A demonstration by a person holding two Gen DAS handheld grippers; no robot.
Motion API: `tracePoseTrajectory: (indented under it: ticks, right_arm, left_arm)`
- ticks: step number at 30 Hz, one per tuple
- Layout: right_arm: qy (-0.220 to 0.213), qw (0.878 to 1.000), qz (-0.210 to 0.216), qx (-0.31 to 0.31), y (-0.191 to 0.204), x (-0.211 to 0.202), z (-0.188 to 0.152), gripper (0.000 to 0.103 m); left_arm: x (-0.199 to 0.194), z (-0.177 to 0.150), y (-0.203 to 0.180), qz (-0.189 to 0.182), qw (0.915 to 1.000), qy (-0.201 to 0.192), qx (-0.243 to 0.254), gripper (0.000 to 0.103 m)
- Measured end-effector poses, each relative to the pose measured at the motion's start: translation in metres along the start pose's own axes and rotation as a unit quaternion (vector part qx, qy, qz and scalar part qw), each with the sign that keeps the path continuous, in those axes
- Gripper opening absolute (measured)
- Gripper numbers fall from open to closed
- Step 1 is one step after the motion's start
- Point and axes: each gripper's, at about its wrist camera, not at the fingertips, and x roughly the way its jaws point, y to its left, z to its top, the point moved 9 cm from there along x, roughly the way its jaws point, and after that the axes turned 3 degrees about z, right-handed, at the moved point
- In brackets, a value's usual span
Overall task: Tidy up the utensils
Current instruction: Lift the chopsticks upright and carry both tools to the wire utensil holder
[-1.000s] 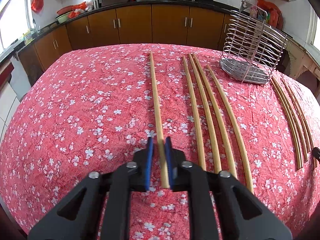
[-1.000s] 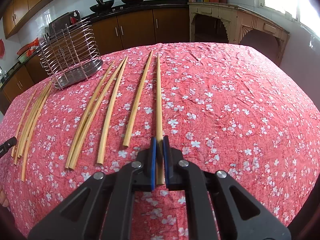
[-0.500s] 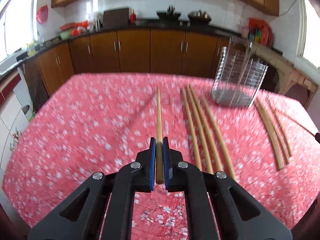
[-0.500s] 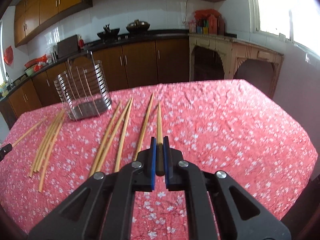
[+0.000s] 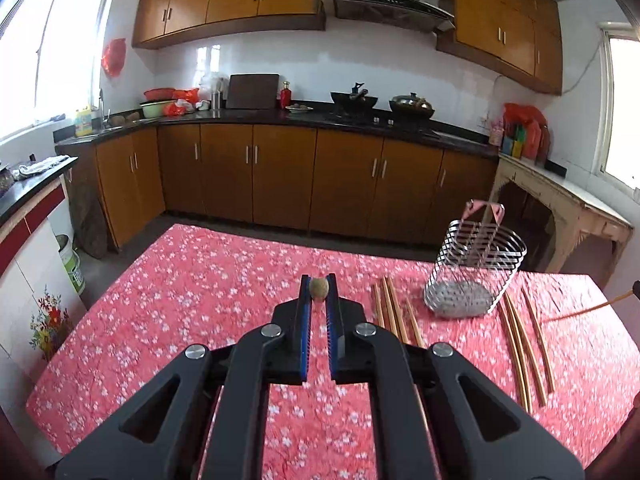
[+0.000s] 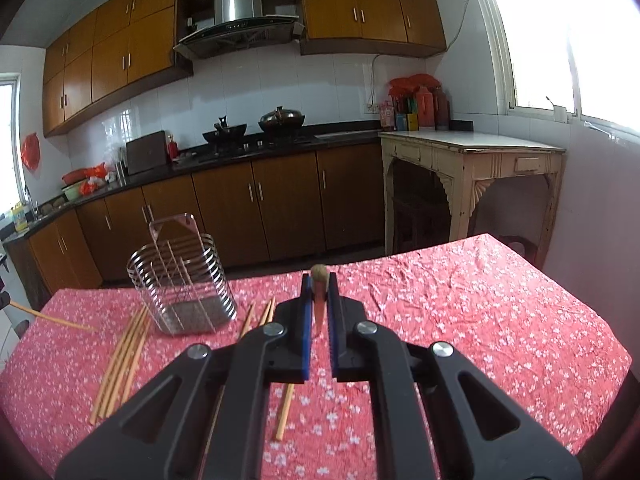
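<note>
My left gripper [image 5: 319, 289] is shut on a bamboo chopstick [image 5: 319, 289], seen end-on between the blue pads, lifted above the table. My right gripper [image 6: 319, 280] is shut on another bamboo chopstick [image 6: 319, 292], also pointing straight ahead and lifted. The wire utensil holder [image 5: 474, 270] stands on the table, ahead and right of the left gripper; in the right wrist view the holder [image 6: 182, 276] is ahead and left. Loose chopsticks [image 5: 390, 312] lie beside the holder, and more [image 5: 524, 344] lie right of it. In the right wrist view loose chopsticks [image 6: 122, 356] lie left of the gripper.
The table has a red floral cloth [image 5: 180, 300]. Brown kitchen cabinets [image 5: 280, 176] and a counter stand behind it. A cream side table [image 6: 472, 168] stands at the right. The other gripper's chopstick [image 5: 588, 307] pokes in from the right edge.
Both grippers have closed on a chopstick and lifted it off the table. Both have tilted up, so each chopstick now points straight at its camera and the kitchen fills the view.
</note>
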Motion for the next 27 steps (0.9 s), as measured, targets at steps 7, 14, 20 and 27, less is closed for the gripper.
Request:
tracePoseTrajectory:
  ticks: [7,14,20,27]
  right_arm:
    - [-0.010,1.000,0.003,0.005,0.000,0.007,0.021,0.008]
    - [-0.017,1.000,0.006,-0.002,0.004,0.008,0.031,0.008]
    - [-0.029,0.999,0.005,-0.013,0.012,0.007,0.047,0.008]
    - [-0.062,0.997,0.040,-0.009,0.031,-0.003,0.113,0.008]
  left_arm:
    - [0.001,0.019,0.003,0.002,0.9999,-0.007,-0.006,0.007]
    - [-0.003,0.033,0.003,0.010,0.9997,-0.020,0.000,0.007]
    - [0.000,0.042,0.005,0.020,0.9995,-0.026,0.004,0.007]
    - [-0.004,0.093,-0.018,0.014,0.9985,-0.051,0.015,0.007]
